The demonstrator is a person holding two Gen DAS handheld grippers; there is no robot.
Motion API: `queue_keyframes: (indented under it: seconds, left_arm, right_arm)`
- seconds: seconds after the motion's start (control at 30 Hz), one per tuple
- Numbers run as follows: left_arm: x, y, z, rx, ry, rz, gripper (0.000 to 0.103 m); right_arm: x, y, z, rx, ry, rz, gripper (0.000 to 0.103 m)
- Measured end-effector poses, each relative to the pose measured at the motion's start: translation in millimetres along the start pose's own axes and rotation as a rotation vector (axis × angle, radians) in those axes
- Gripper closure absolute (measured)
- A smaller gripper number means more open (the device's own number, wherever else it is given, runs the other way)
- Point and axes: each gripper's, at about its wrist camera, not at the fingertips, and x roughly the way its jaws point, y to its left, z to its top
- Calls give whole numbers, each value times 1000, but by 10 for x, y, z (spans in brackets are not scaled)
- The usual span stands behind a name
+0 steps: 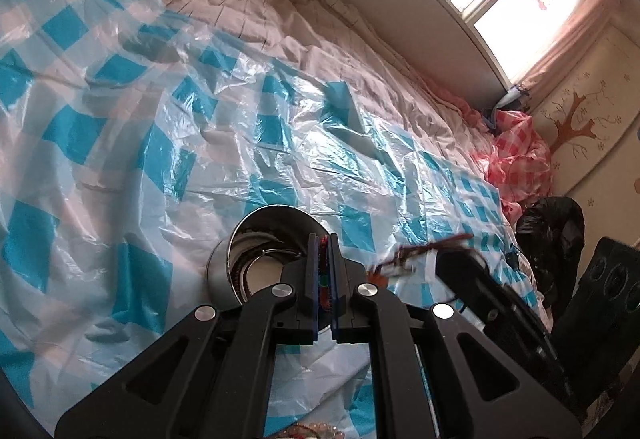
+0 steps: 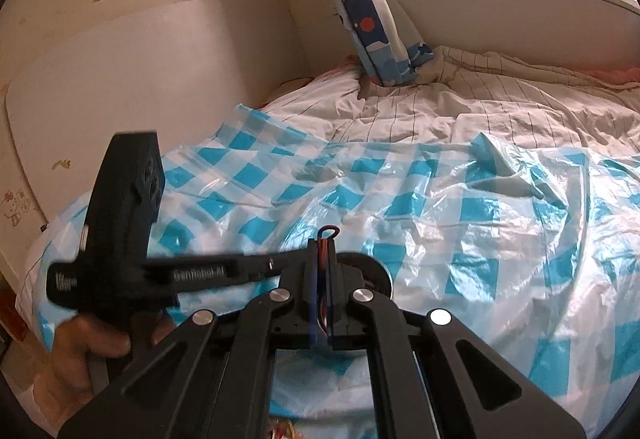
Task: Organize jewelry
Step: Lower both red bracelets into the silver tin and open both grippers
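Left gripper (image 1: 323, 239): jaws clamped on a red beaded bracelet (image 1: 322, 271), just over the metal tin (image 1: 240, 251).
Right gripper (image 2: 322, 239): jaws clamped on a red cord piece (image 2: 329, 230).
Tin: on loose checked plastic sheet (image 1: 160, 127); jewelry already inside.
Risk: release off-centre drops beads outside rim.
Risk: sheet slips, soft bedding tips tin.
Risk: grippers close together; cords may snag.

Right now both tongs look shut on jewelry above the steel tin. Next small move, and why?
Probably ease the left tongs forward over the open metal tin and let go. They pinch a red beaded piece right at the tin's rim, and bangles already lie inside. The right tongs grip a red cord loop and can wait their turn.
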Motion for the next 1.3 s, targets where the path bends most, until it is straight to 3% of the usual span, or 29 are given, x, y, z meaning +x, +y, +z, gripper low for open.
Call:
queue_keyframes:
  seconds: [0.07,0.13,0.17,0.3,0.43,0.5,0.57,0.7,1.0,1.3]
  left_arm:
    - [98,57,2,-26,31,28,95]
    - [145,139,2,-59,42,90,74]
    - [127,177,13,-73,31,108,71]
    - [-59,298,61,-116,-52,162,61]
    - [-138,378,90,-146,-76,172,59]
    - [-140,345,85,-125,-69,182,59]
    - [-146,266,74,-83,-66,194,57]
    - [-166,169,39,-18,-65,234,51]
    - [-271,203,-4,4,-56,254,50]
    - [-336,187,-52,62,-39,291,46]
  right_arm:
    - [87,-17,43,-8,-1,-6,99]
    - [218,-20,40,-33,10,-31,99]
    - [290,-29,24,-37,25,-29,99]
    - [702,-92,-180,-15,203,-3,98]
    - [680,-145,-221,13,215,2,94]
    - [590,-175,-191,19,193,-9,80]
    - [510,-204,-163,19,174,-30,72]
    - [402,-258,-121,16,156,-66,69]
    - [361,-227,-144,1,152,-90,56]
    - [337,-131,-183,-30,172,-94,51]
